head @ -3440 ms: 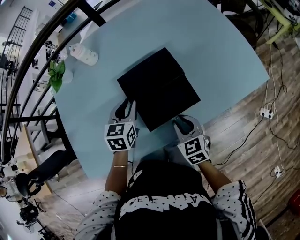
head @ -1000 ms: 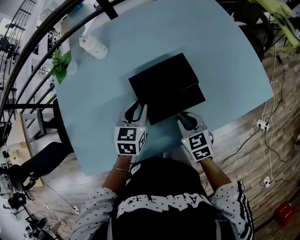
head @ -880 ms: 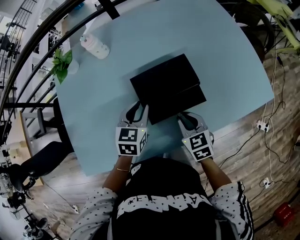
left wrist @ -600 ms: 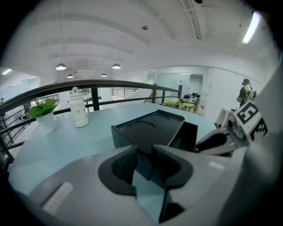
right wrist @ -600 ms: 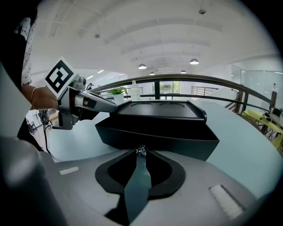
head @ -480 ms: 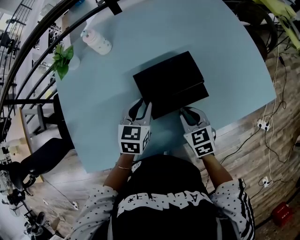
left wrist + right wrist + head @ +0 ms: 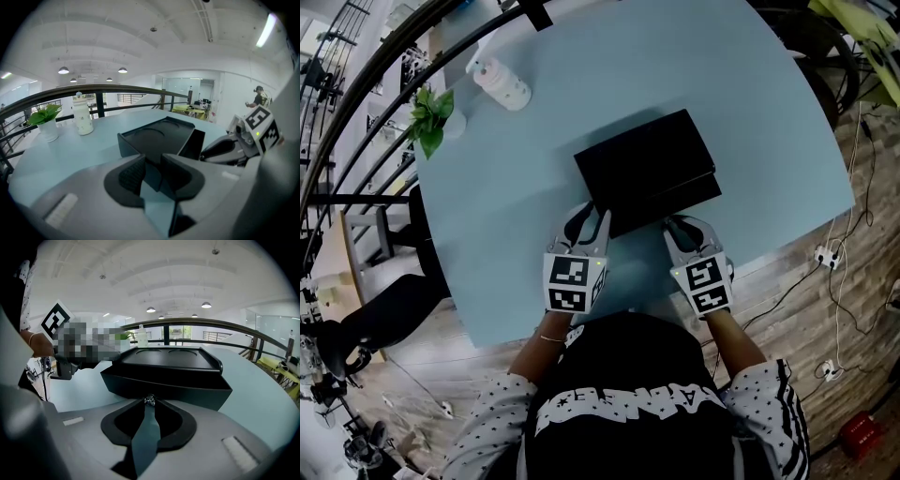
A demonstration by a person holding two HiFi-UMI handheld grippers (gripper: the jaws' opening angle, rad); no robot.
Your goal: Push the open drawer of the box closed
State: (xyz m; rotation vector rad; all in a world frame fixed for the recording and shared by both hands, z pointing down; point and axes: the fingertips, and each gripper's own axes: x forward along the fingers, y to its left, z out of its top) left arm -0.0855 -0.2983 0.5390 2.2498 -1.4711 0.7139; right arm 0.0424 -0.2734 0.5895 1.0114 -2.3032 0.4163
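A black box (image 7: 642,159) lies on the pale blue table (image 7: 516,206), and its drawer (image 7: 667,202) sticks out as a narrow strip at the near side. My left gripper (image 7: 587,223) is at the box's near left corner. In the left gripper view its jaws (image 7: 151,165) stand apart with that dark corner (image 7: 140,145) between them. My right gripper (image 7: 680,228) is at the drawer's front. In the right gripper view its tips (image 7: 149,402) meet on a small silvery knob (image 7: 149,400) on the drawer (image 7: 164,382).
A white bottle (image 7: 499,82) and a small potted plant (image 7: 431,117) stand at the table's far left, near a dark railing (image 7: 384,103). The table's near edge (image 7: 609,314) runs just behind both grippers. Cables lie on the wooden floor (image 7: 853,281) to the right.
The drawer has slid far into the box: a wide part showed earlier, only a narrow strip now. Both grippers moved forward with it and have stayed nearly still over the last half second.
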